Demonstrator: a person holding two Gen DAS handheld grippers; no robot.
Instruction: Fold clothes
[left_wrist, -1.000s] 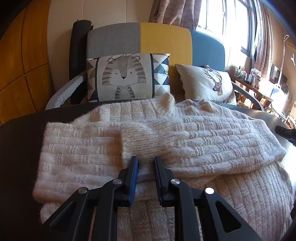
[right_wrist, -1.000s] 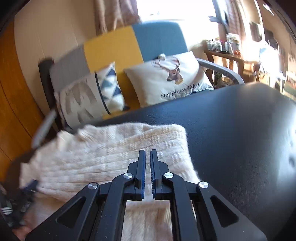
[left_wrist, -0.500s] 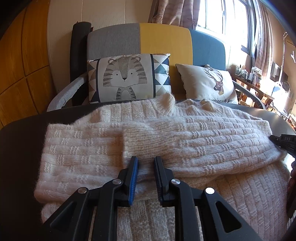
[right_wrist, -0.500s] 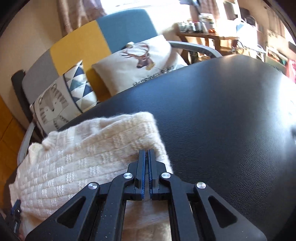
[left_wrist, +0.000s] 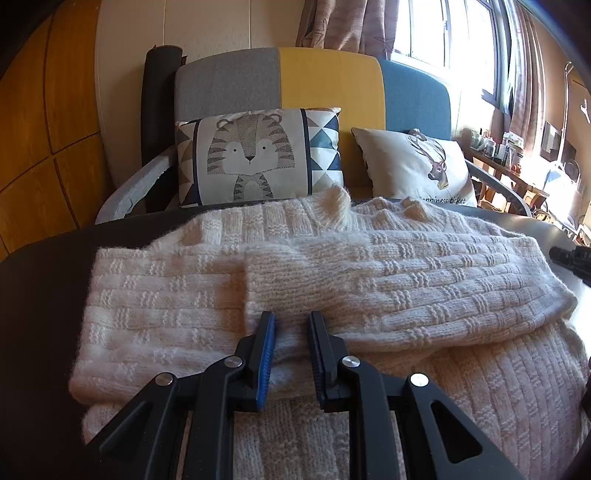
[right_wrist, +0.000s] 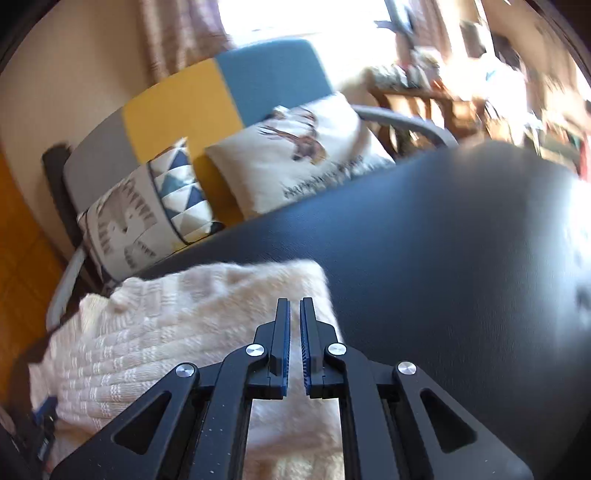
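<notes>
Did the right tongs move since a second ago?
Yes. The right tongs slid toward the sweater edge by the black table; in the left view they now show beside it.

Left gripper (left_wrist: 291, 325): matte black plastic, two flat fingers (left_wrist: 264, 347) with ribbed blue pads on inner faces. Silver round screws at each finger's pivot, more further back on triangular black link arms with cut-out windows.

Right gripper (right_wrist: 294, 314): same build, black fingers (right_wrist: 281, 332), blue toothed pads, four silver screws across linkage, fine pale specks on black arms.
</notes>
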